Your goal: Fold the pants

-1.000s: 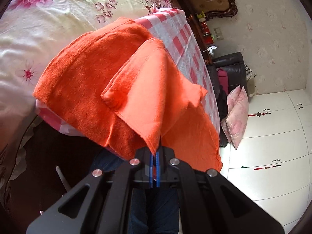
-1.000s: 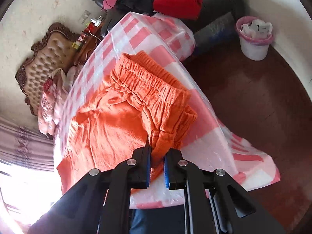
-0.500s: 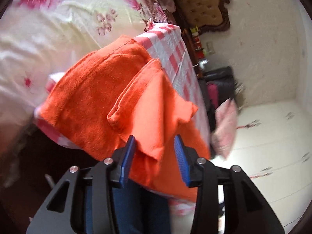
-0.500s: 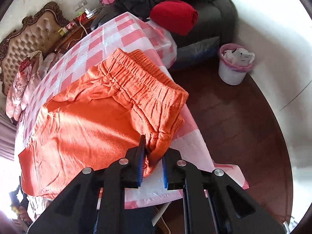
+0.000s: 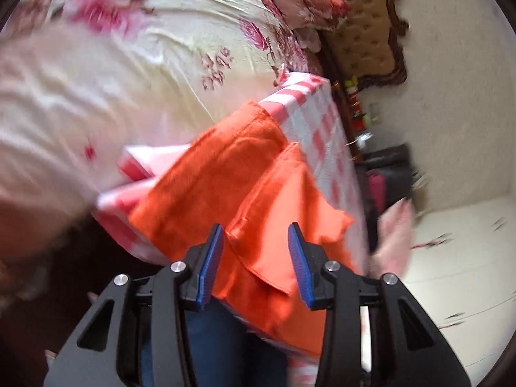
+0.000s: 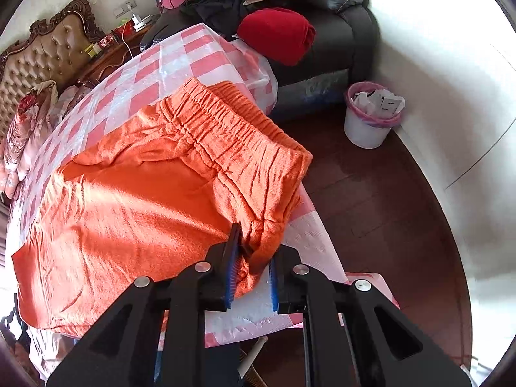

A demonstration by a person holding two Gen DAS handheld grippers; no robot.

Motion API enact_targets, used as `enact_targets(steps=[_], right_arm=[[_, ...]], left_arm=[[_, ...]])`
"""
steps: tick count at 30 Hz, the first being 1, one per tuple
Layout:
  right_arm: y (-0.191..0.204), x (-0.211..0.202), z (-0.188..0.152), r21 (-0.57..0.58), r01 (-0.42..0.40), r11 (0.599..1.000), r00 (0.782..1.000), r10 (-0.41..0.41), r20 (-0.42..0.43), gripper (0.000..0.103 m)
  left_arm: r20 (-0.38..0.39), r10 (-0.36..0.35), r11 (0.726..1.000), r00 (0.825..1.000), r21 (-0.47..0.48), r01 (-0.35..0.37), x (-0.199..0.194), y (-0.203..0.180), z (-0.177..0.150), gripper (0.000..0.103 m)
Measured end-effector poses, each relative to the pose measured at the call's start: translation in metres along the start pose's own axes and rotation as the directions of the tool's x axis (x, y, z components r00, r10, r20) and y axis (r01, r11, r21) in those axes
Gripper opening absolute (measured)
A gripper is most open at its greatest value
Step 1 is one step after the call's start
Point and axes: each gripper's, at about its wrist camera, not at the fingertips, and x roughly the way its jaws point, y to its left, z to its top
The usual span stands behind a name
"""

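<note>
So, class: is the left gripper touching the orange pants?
Cannot tell. In the left wrist view the left gripper stands wide open around the orange pants, but blur hides any gap.

The pants (image 6: 135, 200) lie on the tabletop (image 6: 135, 74), their waistband (image 6: 232, 135) at the end nearest the sofa (image 6: 338, 32), their legs (image 5: 232, 174) toward the bed (image 5: 113, 80). A wastebasket (image 6: 371, 122) stands on the floor (image 6: 387, 225) beside the sofa. The headboard (image 6: 42, 54) rises behind the tabletop.
</note>
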Motion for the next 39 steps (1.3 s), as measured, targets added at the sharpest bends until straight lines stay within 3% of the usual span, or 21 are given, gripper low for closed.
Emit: enact_targets(steps=[2,4,8,9,11,13,15,16,18,20,21,22,23,25,26,27,32,34,36,37,39], right_arm=[[0.001,0.001,0.000,-0.004,-0.002,1.000,1.000,0.002,0.002,0.010],[0.002,0.001,-0.002,-0.005,0.002,1.000,1.000,-0.002,0.005,0.010],[0.007,0.002,-0.003,-0.031,0.030,0.999,0.999,-0.030,0.015,0.011],[0.010,0.002,-0.002,-0.037,0.040,0.998,0.999,-0.040,0.017,0.011],[0.011,0.002,-0.002,-0.046,0.052,0.998,0.999,-0.051,0.018,0.011],[0.013,0.002,-0.003,-0.062,0.066,0.996,0.998,-0.065,0.020,0.011],[0.015,0.002,-0.005,-0.076,0.079,0.994,0.997,-0.077,0.027,0.011],[0.015,0.003,-0.005,-0.081,0.084,0.993,0.996,-0.082,0.030,0.011],[0.018,0.003,-0.006,-0.089,0.103,0.991,0.994,-0.100,0.037,0.012],[0.022,0.003,-0.006,-0.103,0.122,0.987,0.992,-0.119,0.040,0.013],[0.024,0.004,-0.005,-0.110,0.130,0.985,0.991,-0.126,0.039,0.013],[0.024,0.003,-0.005,-0.114,0.130,0.985,0.991,-0.126,0.035,0.013],[0.023,0.003,-0.004,-0.114,0.126,0.985,0.992,-0.123,0.031,0.013],[0.021,0.004,-0.004,-0.111,0.117,0.987,0.993,-0.115,0.027,0.013],[0.021,0.004,-0.004,-0.111,0.116,0.987,0.993,-0.113,0.026,0.013],[0.021,0.004,-0.003,-0.112,0.121,0.986,0.993,-0.118,0.025,0.013],[0.026,0.004,-0.005,-0.126,0.145,0.981,0.989,-0.141,0.036,0.014],[0.026,0.004,-0.006,-0.131,0.149,0.980,0.989,-0.145,0.038,0.015],[0.027,0.004,-0.005,-0.136,0.154,0.979,0.988,-0.150,0.037,0.015],[0.027,0.004,-0.005,-0.138,0.156,0.978,0.988,-0.152,0.037,0.016],[0.030,0.004,-0.005,-0.147,0.166,0.975,0.986,-0.162,0.038,0.016]], left_arm=[[-0.004,0.104,0.988,0.995,0.117,-0.103,0.008,-0.015,0.000,0.035],[0.006,0.198,0.951,0.980,0.240,-0.193,0.016,-0.029,-0.006,0.029],[0.070,0.389,0.785,0.918,0.497,-0.370,0.036,-0.059,-0.032,0.024],[0.079,0.427,0.749,0.901,0.528,-0.401,0.040,-0.062,-0.033,0.011],[0.084,0.426,0.751,0.901,0.521,-0.405,0.033,-0.065,-0.026,0.008],[0.188,0.416,0.732,0.890,0.511,-0.450,0.002,-0.071,-0.023,0.007],[0.234,0.414,0.750,0.880,0.459,-0.475,-0.027,-0.063,-0.023,0.007],[0.230,0.427,0.759,0.874,0.434,-0.485,-0.033,-0.053,-0.024,0.000],[0.254,0.509,0.711,0.822,0.415,-0.568,-0.033,-0.031,-0.032,0.000],[0.142,0.489,0.774,0.861,0.385,-0.503,-0.026,-0.006,-0.030,0.000],[0.128,0.480,0.794,0.868,0.357,-0.491,-0.027,0.002,-0.031,0.000],[0.162,0.466,0.794,0.870,0.356,-0.492,-0.032,0.000,-0.029,0.002],[0.191,0.425,0.808,0.885,0.361,-0.466,-0.038,-0.006,-0.026,0.007],[0.201,0.319,0.845,0.926,0.383,-0.374,-0.042,-0.018,-0.014,0.038],[0.200,0.269,0.853,0.942,0.405,-0.330,-0.039,-0.027,-0.006,0.041],[0.207,0.242,0.848,0.948,0.429,-0.310,-0.032,-0.037,0.005,0.041],[0.199,0.251,0.750,0.947,0.578,-0.320,0.028,-0.073,0.041,0.040],[0.154,0.267,0.738,0.951,0.601,-0.305,0.054,-0.077,0.052,0.040],[0.124,0.319,0.716,0.940,0.618,-0.325,0.078,-0.077,0.057,0.040],[0.114,0.329,0.708,0.937,0.627,-0.325,0.086,-0.068,0.058,0.027],[0.111,0.346,0.673,0.932,0.662,-0.329,0.096,-0.072,0.054,0.014]])
